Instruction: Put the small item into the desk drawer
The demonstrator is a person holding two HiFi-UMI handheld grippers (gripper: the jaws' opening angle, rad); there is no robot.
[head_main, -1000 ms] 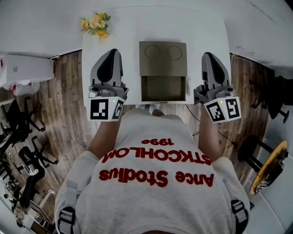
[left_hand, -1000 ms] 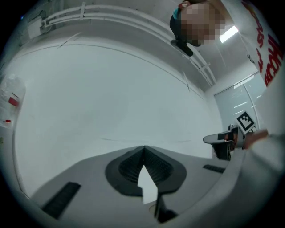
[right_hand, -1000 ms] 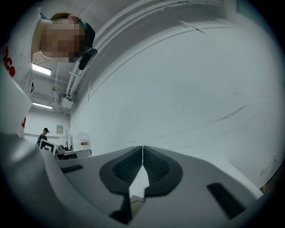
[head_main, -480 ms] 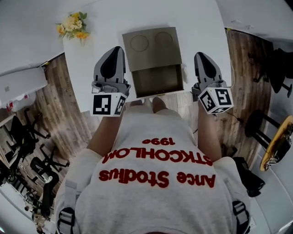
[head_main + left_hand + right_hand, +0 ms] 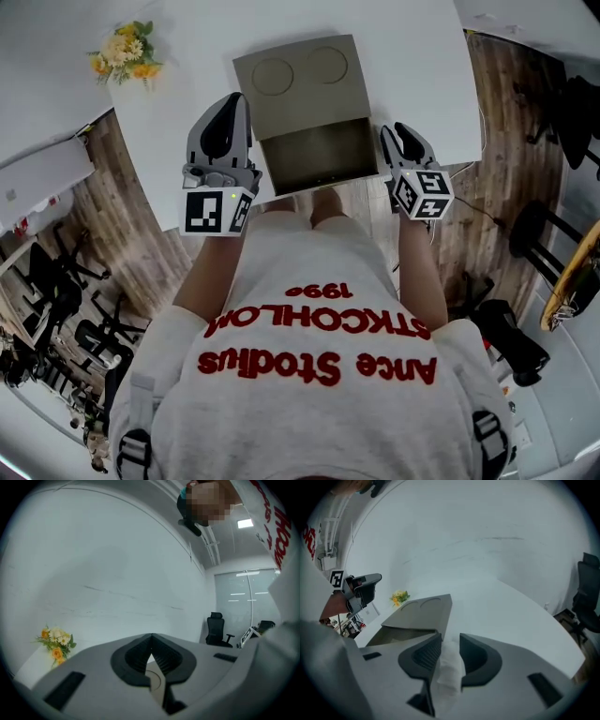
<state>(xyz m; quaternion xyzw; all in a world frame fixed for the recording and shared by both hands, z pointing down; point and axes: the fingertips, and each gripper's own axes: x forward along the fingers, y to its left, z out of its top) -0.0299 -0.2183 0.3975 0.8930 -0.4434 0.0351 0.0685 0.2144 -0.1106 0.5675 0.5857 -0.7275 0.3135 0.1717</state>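
Right gripper view shows the right gripper (image 5: 450, 638) with jaws opening around the pale, crumpled small item (image 5: 449, 671), its lower end hidden, just right of the open drawer (image 5: 393, 634); the left gripper (image 5: 151, 639) is closed and empty.

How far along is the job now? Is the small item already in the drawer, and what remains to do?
Done: the drawer is pulled open and looks empty. In hand: the right gripper, beside it, is opening its jaws around the white crumpled item, not yet gripping it; the left gripper is shut, empty. Left: grip the item and put it into the drawer.
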